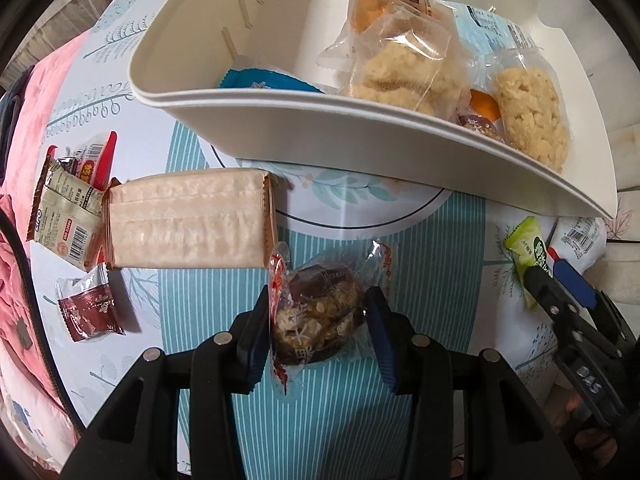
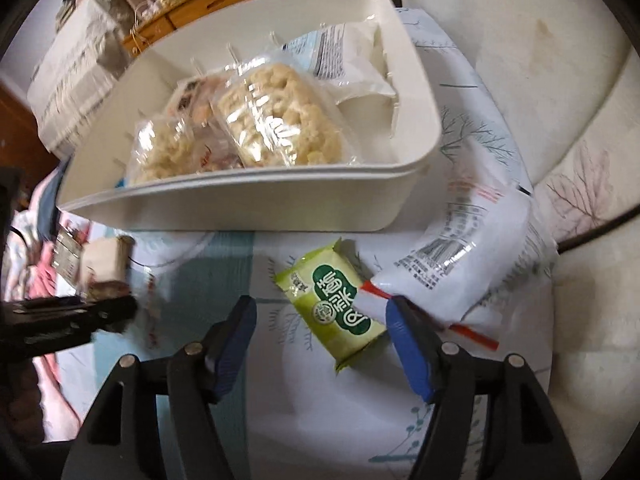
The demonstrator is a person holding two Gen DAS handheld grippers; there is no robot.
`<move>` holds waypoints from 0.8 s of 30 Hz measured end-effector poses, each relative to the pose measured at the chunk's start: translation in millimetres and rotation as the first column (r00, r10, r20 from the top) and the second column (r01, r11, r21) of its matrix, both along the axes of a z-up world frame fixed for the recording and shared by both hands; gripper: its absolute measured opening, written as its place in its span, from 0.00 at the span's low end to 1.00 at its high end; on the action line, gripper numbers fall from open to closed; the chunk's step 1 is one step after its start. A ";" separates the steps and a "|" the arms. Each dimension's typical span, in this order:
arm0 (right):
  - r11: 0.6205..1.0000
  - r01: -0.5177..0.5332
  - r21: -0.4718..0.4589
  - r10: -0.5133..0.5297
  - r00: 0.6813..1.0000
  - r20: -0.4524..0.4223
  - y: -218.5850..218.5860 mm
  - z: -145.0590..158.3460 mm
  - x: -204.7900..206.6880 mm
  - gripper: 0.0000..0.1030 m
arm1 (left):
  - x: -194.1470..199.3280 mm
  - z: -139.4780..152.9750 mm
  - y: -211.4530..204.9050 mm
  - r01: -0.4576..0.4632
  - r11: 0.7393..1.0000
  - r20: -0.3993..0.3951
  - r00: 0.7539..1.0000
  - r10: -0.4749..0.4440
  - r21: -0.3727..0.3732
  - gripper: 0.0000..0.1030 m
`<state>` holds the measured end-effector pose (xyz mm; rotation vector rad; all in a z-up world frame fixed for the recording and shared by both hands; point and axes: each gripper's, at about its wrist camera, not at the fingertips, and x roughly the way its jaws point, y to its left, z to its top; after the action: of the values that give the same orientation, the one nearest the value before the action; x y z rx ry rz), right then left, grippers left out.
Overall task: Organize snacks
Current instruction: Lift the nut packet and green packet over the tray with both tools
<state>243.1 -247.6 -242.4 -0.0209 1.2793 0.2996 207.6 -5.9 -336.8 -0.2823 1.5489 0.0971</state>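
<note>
Just in front of the white storage bin, on a patterned tablecloth with teal stripes and leaf prints, the left gripper has its two blue-padded fingers closed against either side of a dark nut snack in a clear wrapper with red edges. The packet sits pinched between the pads, its red crimped end sticking out toward the left finger.

To the left of the bin lies a long pale wafer pack, and beyond it a beige-and-brown sachet with a barcode, a red-striped packet and a small maroon sachet. Inside the bin are several clear-wrapped puffed rice cakes, an orange-tinted pastry packet, a white printed pouch at the far end, and a blue wrapper at the near-left corner.

To the right of the bin's front wall, the right gripper is spread wide, holding nothing. A green snack packet with white characters lies flat on the cloth between its fingers, closer to the right finger. That finger's tip overlaps the red-striped corner of a white pouch with a barcode, which lies just beside the green packet; whether it touches the pouch cannot be told.
</note>
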 end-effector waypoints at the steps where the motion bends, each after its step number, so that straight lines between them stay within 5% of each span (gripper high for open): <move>1: 1.000 -0.014 -0.026 0.015 1.000 0.015 2.7 -1.3 0.7 0.66 | 1.6 4.2 0.0 -0.002 1.000 0.001 1.000 0.002 -0.001 0.42; 8: 0.997 -0.054 -0.057 0.053 0.998 -0.018 6.6 -16.9 3.0 0.65 | 1.1 9.3 5.0 -0.016 1.000 0.005 1.000 0.016 -0.001 0.42; 14: 0.996 -0.039 -0.085 0.039 0.999 0.000 -3.7 -17.7 -2.1 0.39 | 0.2 8.6 3.3 -0.023 1.000 0.000 1.000 0.023 0.001 0.42; 24: 0.996 -0.084 0.025 0.086 0.992 -0.089 3.4 -16.1 -24.3 0.37 | 4.4 18.4 -12.9 0.048 0.999 0.050 0.998 -0.048 -0.012 0.42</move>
<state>218.8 -244.1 -258.5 -0.0440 1.3667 0.3914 211.9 -18.8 -318.5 -0.2560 1.5065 0.0418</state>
